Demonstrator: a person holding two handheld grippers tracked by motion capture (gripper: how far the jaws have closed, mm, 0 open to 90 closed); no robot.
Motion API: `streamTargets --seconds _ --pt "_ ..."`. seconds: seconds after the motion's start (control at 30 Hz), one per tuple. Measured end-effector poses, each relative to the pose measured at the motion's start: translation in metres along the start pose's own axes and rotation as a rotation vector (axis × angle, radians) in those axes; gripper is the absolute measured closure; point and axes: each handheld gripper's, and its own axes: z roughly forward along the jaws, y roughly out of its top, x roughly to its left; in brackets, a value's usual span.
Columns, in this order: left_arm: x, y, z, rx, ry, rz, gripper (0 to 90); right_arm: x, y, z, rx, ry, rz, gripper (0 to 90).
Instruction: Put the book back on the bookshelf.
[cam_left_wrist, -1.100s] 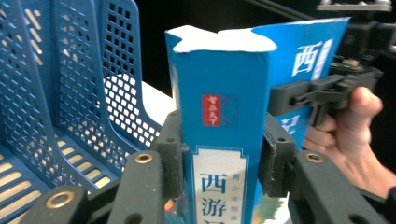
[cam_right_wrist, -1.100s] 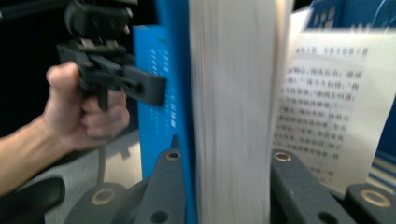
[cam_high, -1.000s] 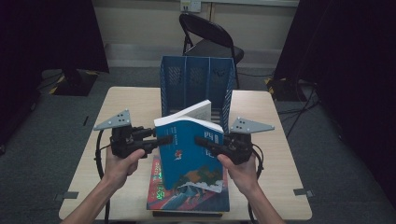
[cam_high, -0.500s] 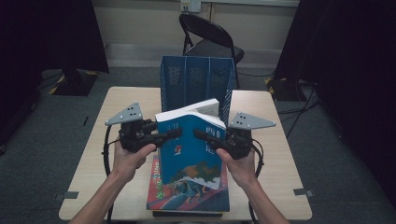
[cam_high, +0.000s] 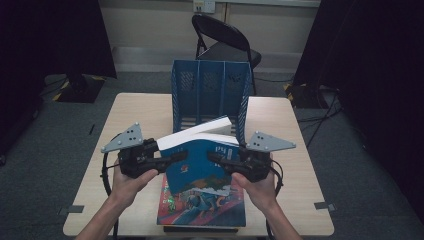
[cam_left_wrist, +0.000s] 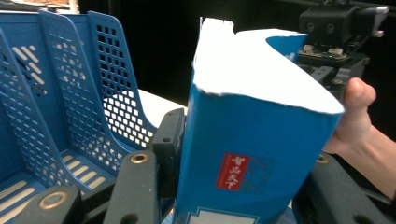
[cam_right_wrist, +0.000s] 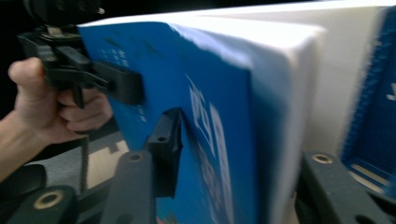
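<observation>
— Two grippers and one blue book (cam_high: 202, 172). Where, exactly?

— Between the two, lifted clear and tilted, far edge higher, white page block showing on top. Directly below both grippers: a stack of books (cam_high: 200, 212), flat on the counter (cam_high: 140, 110), colourful cover up.

— And beyond the grippers?

— A blue file rack (cam_high: 210, 92), upright, open slots facing this way, just past the raised book's far edge. Touching it or only close: hard to say from the high view.

— Left gripper (cam_high: 182, 156)?

— Clamped on the blue book at its spine side. One pad (cam_left_wrist: 169, 140) flat against the cover in the left gripper view, the other jaw mostly hidden behind the book.

— Right gripper (cam_high: 212, 159)?

— Level with the left one and pointing toward it, at the book's opposite side. Just been opening at the jaws, with the whole thickness of the book between them. Near pad (cam_right_wrist: 168, 135) close against the cover in the right gripper view; far jaw beside the white pages, blurred. Pressing or merely standing around the book: cannot tell.

— Hands?

— One wrapped around each gripper's body, forearms reaching in over the near edge of the counter.
</observation>
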Motion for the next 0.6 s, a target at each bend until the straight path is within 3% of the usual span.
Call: streamTargets --seconds 0.37,0.6 --pt "-0.005 -0.001 -0.003 0.008 -0.003 0.001 56.8 -0.015 -0.022 -0.015 0.040 -0.084 0.028 51.0" --pt "-0.011 -0.001 -0.005 0.024 0.018 0.021 56.9 -0.029 -0.037 -0.009 0.050 -0.050 0.039 50.5"
